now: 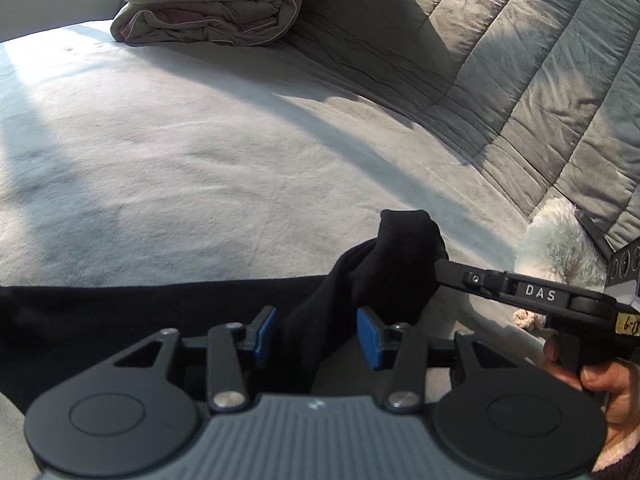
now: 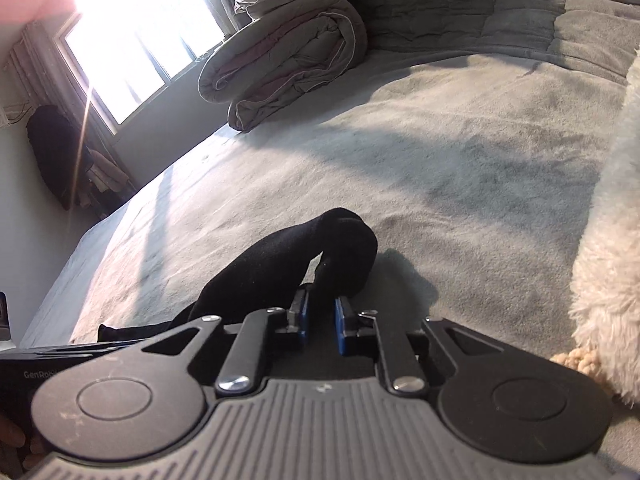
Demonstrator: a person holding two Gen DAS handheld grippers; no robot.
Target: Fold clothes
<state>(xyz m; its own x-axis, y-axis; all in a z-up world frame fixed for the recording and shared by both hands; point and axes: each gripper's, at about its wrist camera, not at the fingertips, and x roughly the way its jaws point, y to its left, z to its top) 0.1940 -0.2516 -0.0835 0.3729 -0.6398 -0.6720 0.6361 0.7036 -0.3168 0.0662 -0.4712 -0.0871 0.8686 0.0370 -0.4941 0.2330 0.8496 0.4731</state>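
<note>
A black garment (image 1: 384,264) lies along the near edge of the bed, one part raised into a bunched peak. My left gripper (image 1: 316,336) is open, its blue pads on either side of the raised cloth without pinching it. My right gripper (image 2: 320,320) is shut on the black garment (image 2: 312,248) and holds the bunched end up off the bed. In the left wrist view the right gripper (image 1: 440,270) reaches in from the right, its tip in the cloth.
The grey bed sheet (image 1: 200,160) spreads ahead. A folded duvet (image 1: 208,4) lies at the far end. A quilted grey cover (image 1: 540,80) lies at right. A white fluffy thing (image 2: 608,240) lies close on the right. A window (image 2: 136,40) stands left of the bed.
</note>
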